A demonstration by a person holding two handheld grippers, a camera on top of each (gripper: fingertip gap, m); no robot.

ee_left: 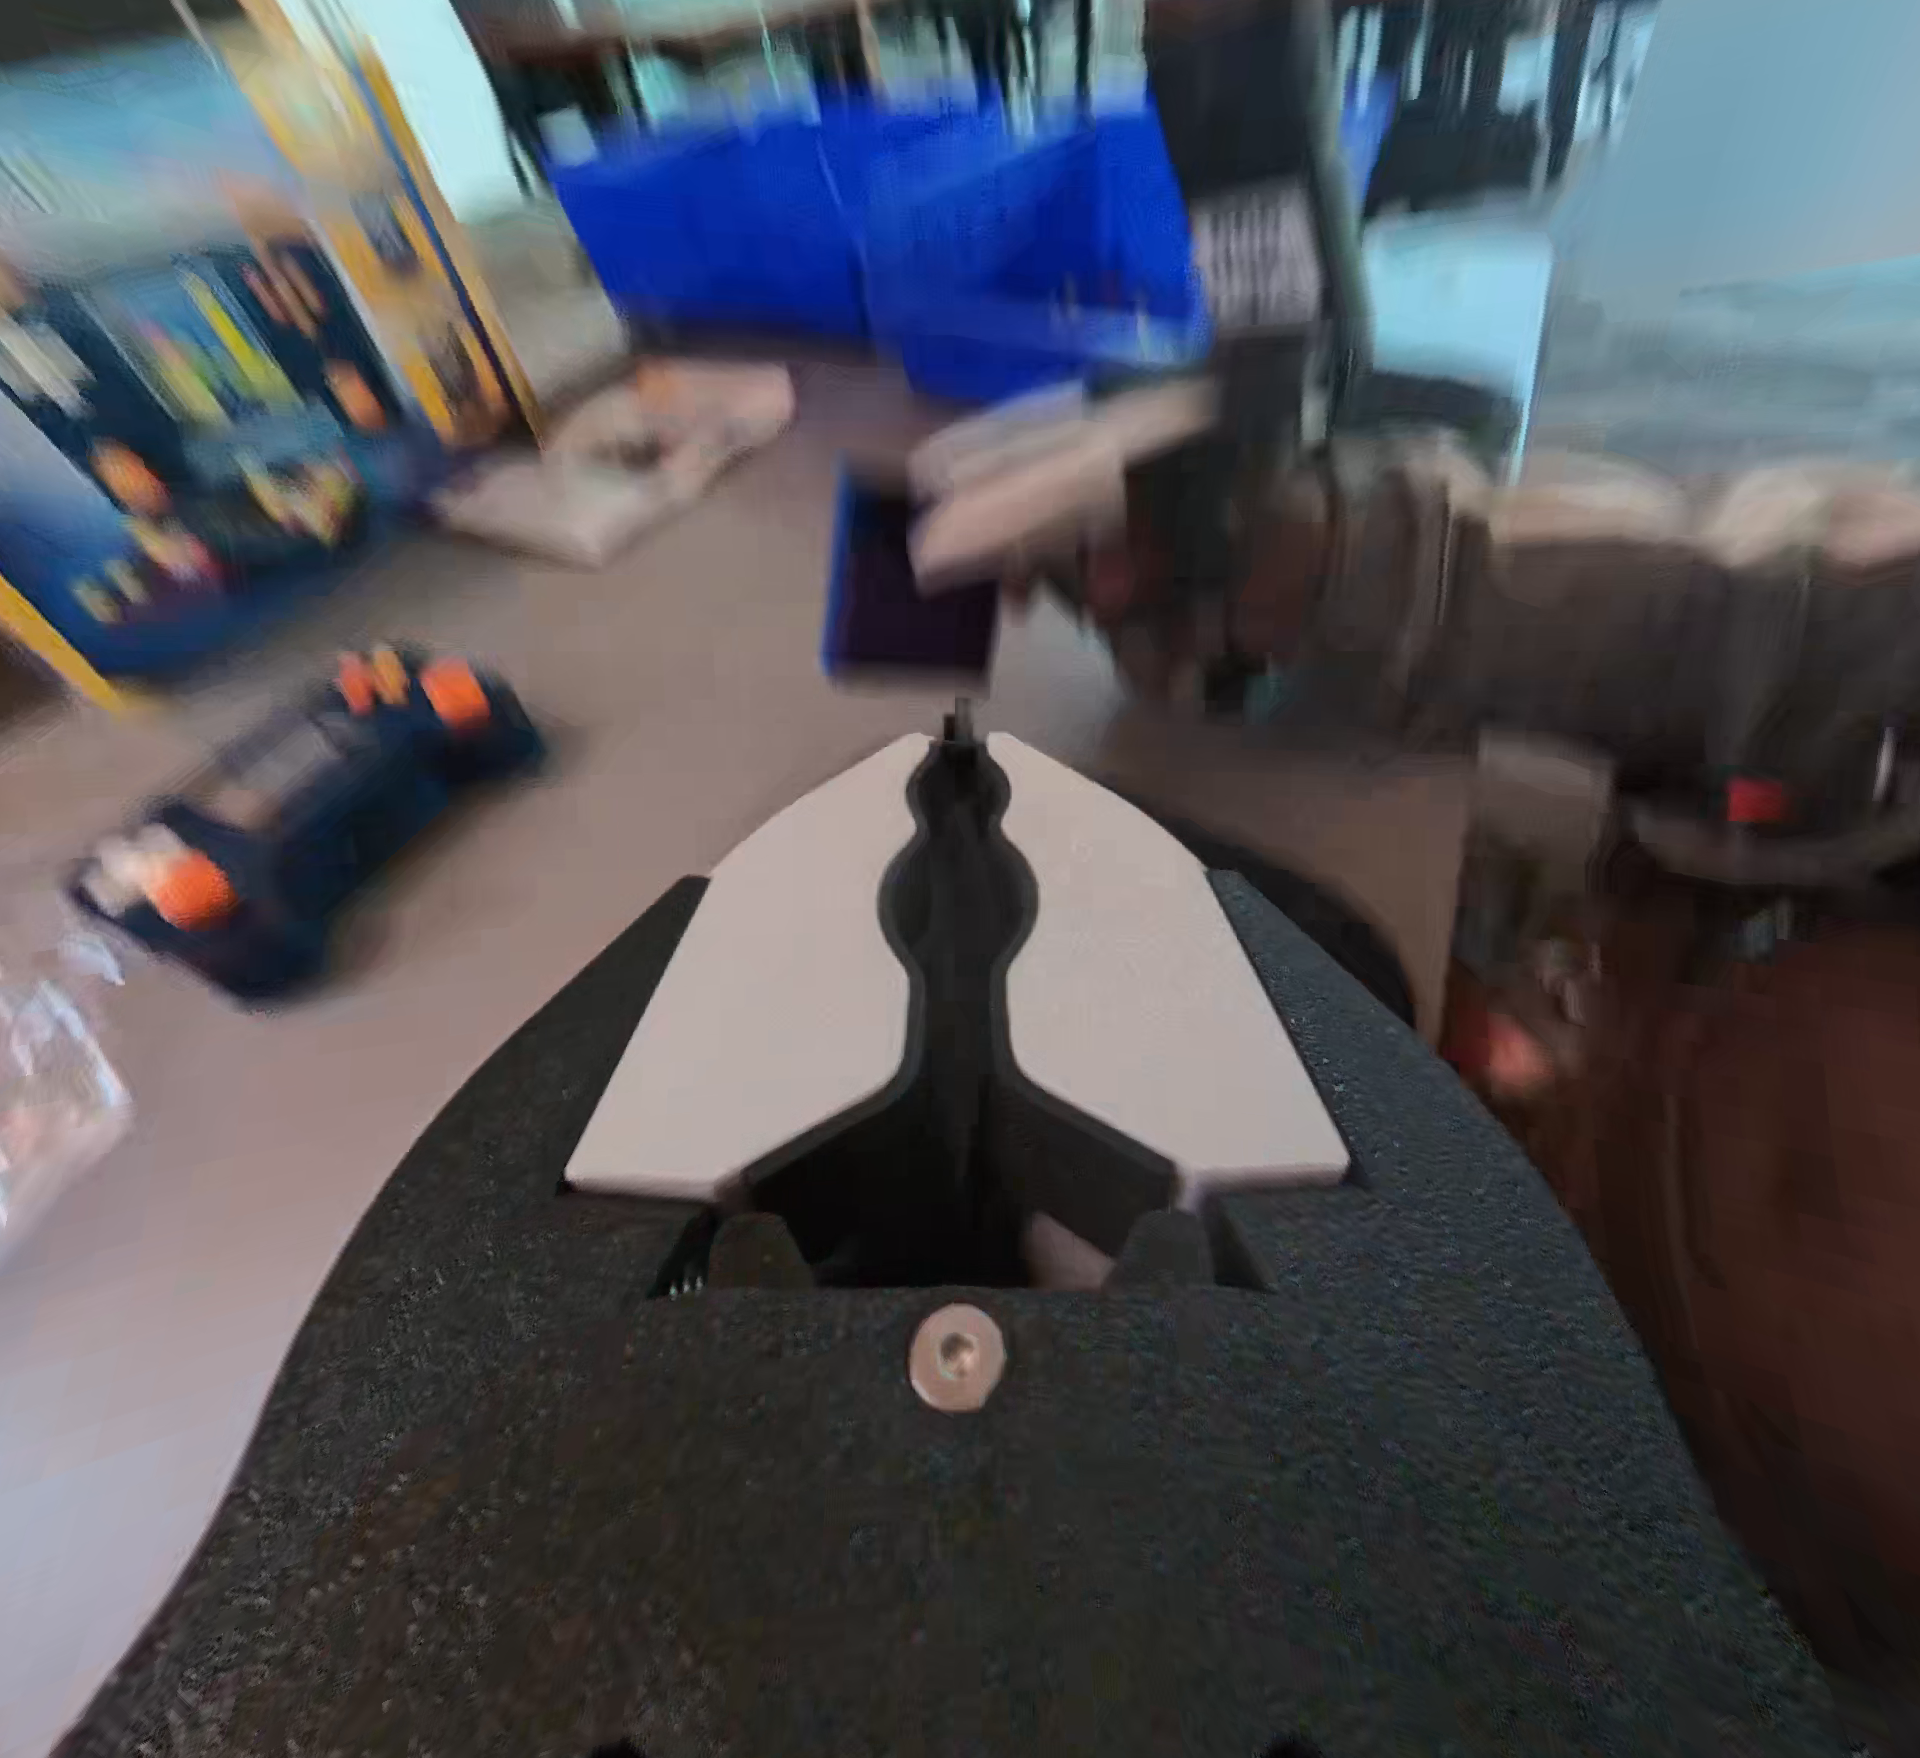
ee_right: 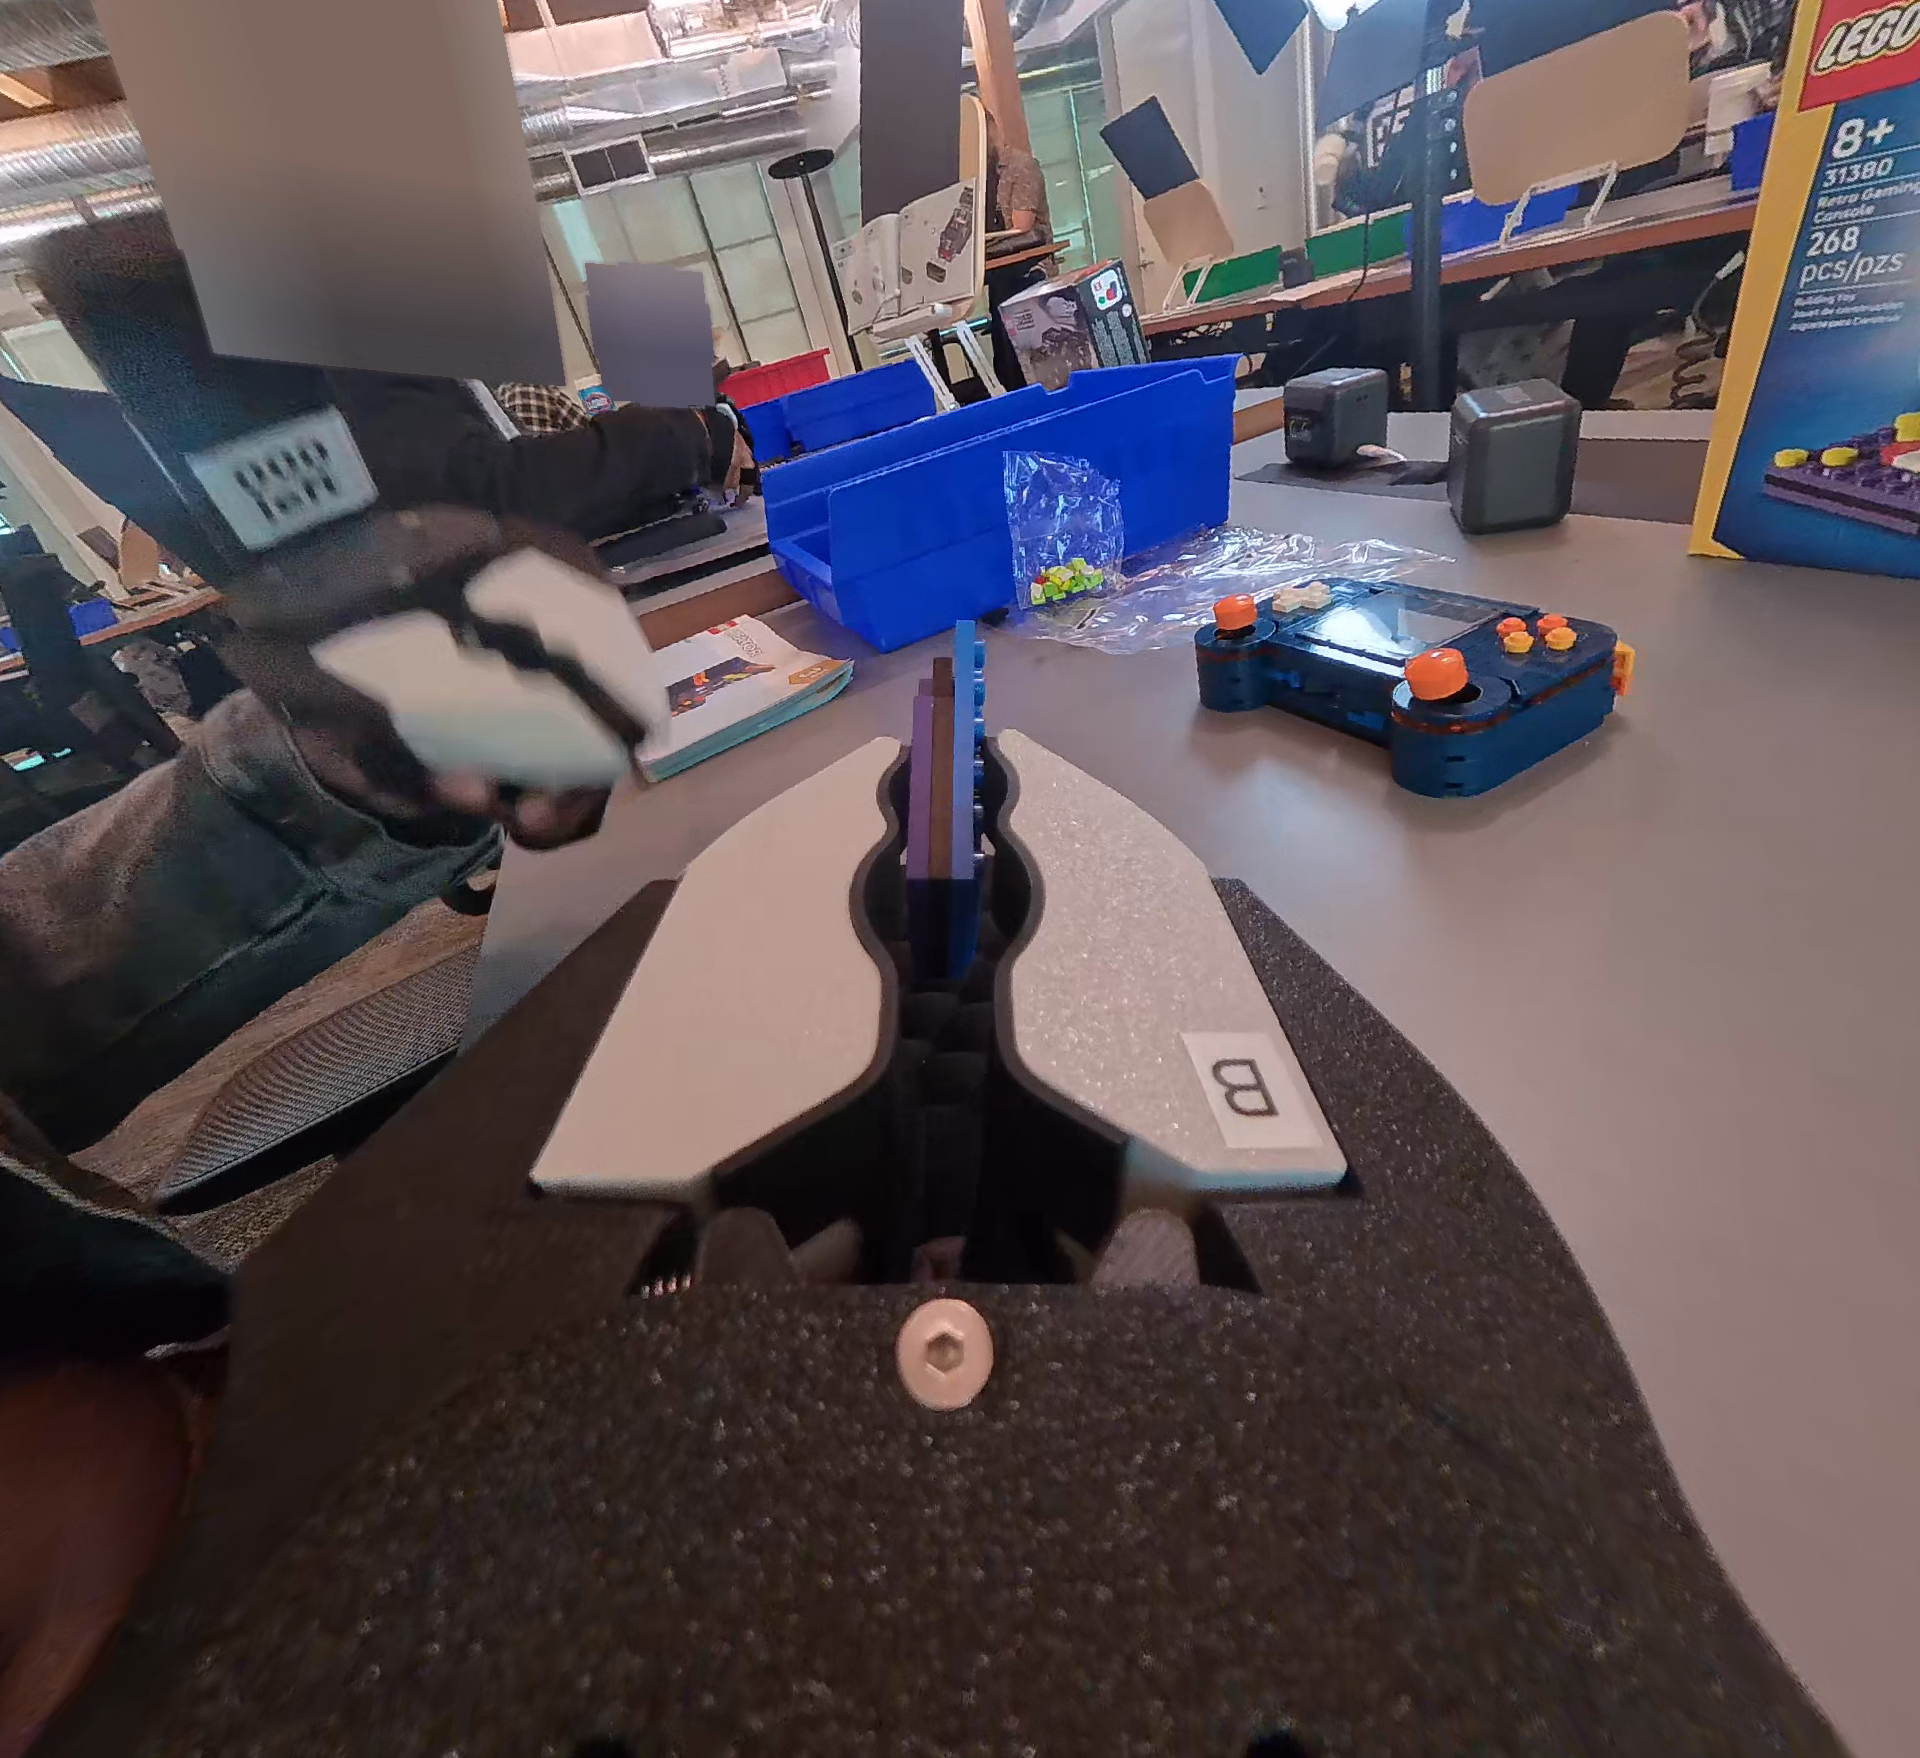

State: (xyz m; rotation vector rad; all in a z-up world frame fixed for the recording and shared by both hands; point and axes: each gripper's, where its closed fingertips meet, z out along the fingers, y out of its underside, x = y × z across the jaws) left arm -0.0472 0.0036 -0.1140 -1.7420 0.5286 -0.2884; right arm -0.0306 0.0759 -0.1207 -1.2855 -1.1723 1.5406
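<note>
My right gripper [ee_right: 945, 744] is shut on a flat stack of toy-brick plates [ee_right: 954, 752], blue, brown and purple, held on edge above the grey table [ee_right: 1455, 981]. In the blurred left wrist view this stack [ee_left: 899, 581] shows as a blue and purple square in the right gripper [ee_left: 1039, 503], just ahead of my left gripper [ee_left: 958, 740]. The left gripper is shut, with a small dark piece [ee_left: 960, 716] sticking out between its tips. In the right wrist view it [ee_right: 520, 690] hovers to the left of the stack, blurred.
A dark blue brick-built game console with orange knobs [ee_right: 1403, 669] lies on the table, also in the left wrist view [ee_left: 312, 804]. Blue bins [ee_right: 987, 503], a plastic bag of small green pieces [ee_right: 1060, 524], a booklet [ee_right: 748, 680], the set's box [ee_right: 1829, 254] and two grey cubes [ee_right: 1512, 461] stand around. The left gripper's tips are roughly 8 cm from the right gripper's.
</note>
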